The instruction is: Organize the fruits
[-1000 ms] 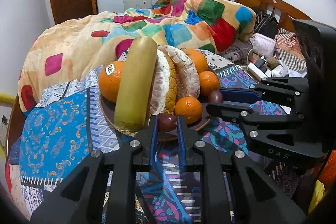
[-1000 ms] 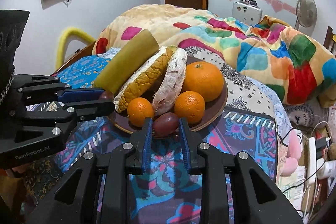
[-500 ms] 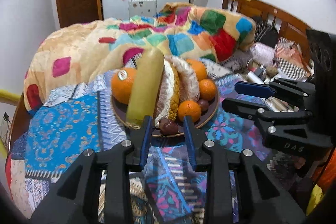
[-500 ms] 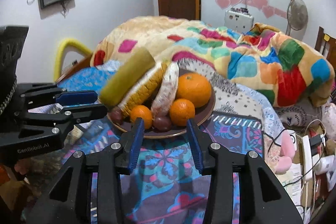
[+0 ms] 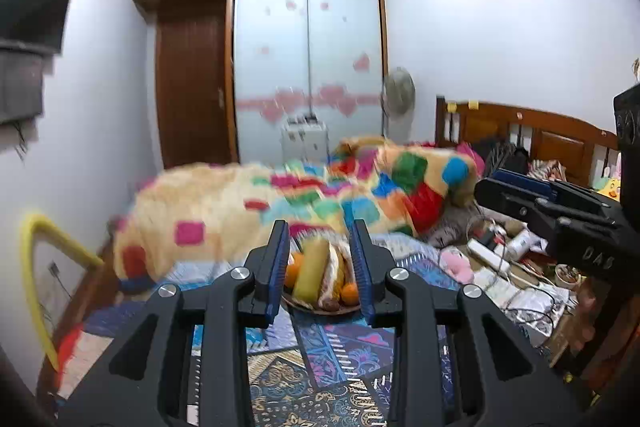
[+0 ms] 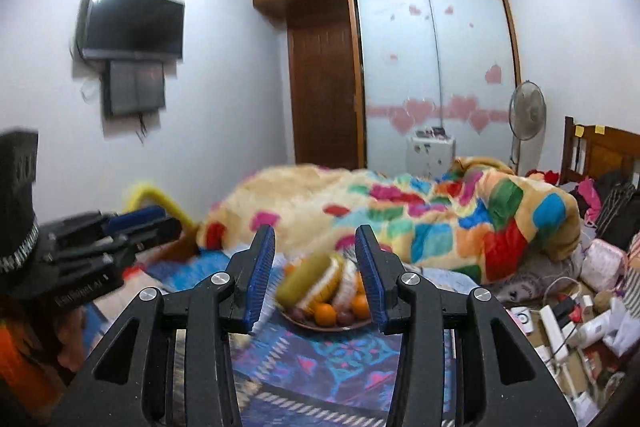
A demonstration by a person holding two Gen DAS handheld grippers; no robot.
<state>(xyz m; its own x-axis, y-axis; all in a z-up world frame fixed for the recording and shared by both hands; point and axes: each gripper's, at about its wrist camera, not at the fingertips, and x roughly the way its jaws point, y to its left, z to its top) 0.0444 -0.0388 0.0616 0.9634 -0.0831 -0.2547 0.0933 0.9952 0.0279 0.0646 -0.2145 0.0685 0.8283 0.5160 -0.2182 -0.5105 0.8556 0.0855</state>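
Both black two-finger claws, left (image 5: 320, 269) and right (image 6: 316, 277), stand wide apart, holding nothing. Between their blue pads sits a brown round plate (image 6: 320, 325) of oranges and a yellow-green cylinder fruit (image 6: 302, 281), well away on patterned cloth (image 6: 340, 367).

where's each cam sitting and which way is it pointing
Left wrist: sits on the left tongs, looks along their open fingers across the bed at the fruit plate; right tongs at right edge.
Right wrist: sits on the right tongs, open, facing the same plate; left tongs at left.
Shared: plate, colourful blanket, wardrobe.
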